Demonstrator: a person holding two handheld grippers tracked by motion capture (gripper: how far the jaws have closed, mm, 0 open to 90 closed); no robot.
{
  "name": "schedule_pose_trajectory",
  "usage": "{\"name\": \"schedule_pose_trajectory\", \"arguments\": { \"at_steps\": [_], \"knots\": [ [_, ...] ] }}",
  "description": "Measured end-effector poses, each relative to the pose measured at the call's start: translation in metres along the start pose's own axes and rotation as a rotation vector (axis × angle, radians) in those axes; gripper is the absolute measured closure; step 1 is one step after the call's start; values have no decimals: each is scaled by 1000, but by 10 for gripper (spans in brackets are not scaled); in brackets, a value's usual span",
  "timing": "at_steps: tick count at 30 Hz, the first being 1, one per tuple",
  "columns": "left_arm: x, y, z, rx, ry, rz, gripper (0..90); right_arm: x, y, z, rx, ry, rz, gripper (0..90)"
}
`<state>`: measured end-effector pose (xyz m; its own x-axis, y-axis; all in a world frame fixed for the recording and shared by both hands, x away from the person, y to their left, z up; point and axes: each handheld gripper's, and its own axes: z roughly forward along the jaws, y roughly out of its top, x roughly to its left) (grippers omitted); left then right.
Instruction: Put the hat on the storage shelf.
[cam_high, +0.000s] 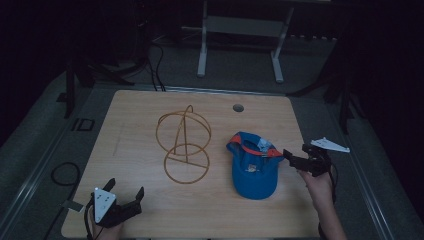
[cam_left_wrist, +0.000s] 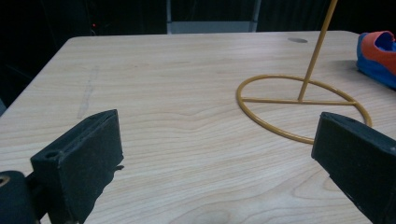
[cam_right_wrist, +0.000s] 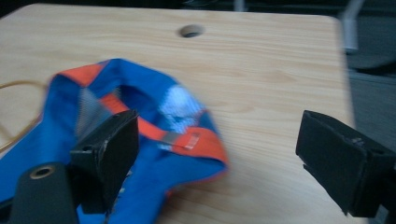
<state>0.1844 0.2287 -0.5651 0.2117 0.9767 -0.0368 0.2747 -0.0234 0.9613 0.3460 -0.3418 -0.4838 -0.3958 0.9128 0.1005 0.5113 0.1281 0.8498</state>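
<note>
A dark room surrounds a pale wooden surface (cam_high: 150, 210) with a round cable hole (cam_high: 238, 107) near its far edge and a white frame stand (cam_high: 240, 37) on the floor beyond it.

The right gripper (cam_high: 296, 159) is held low at the right side of the surface, the person's forearm coming up from the bottom edge and the hand (cam_high: 316, 180) turned so the fingers (cam_high: 292, 161) point left toward the blue cap (cam_high: 254, 172). Its fingers are spread wide. The cap lies upside down, its orange-trimmed back strap (cam_right_wrist: 187, 140) facing the gripper. In the right gripper view one finger (cam_right_wrist: 109, 154) stands over the cap's opening, while the other finger (cam_right_wrist: 341, 158) is well off to the side above bare wood; whether the near one touches the fabric cannot be told.

The left gripper (cam_high: 124, 197) rests at the near left corner, angled forward and to the right, fingers (cam_left_wrist: 79, 158) also wide apart with only bare wood between them. Ahead of it stands a yellow wire stand (cam_high: 185, 145), its ring base (cam_left_wrist: 303, 107) flat on the wood, just left of the cap and apart from it.
</note>
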Motion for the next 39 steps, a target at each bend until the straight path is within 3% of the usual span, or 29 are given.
{"name": "schedule_pose_trajectory", "arguments": {
  "at_steps": [2,5,8,11,25,32,39],
  "knots": [
    [-1,1,0,1,-8,-2,21,4,3,7,24,12,-30,140],
    [-4,1,2,37,5,35,22,7,7,19,43,41,-55,202],
    [-7,0,3,62,9,61,22,14,10,28,55,25,-134,280],
    [-8,2,2,56,4,58,21,18,13,37,65,40,-161,325],
    [-13,2,2,73,-40,53,21,17,19,84,149,31,-164,420],
    [-14,3,2,74,-47,42,21,14,15,106,196,14,-150,422],
    [-13,2,3,77,-49,30,22,19,7,120,247,27,-163,415]
  ]
}}
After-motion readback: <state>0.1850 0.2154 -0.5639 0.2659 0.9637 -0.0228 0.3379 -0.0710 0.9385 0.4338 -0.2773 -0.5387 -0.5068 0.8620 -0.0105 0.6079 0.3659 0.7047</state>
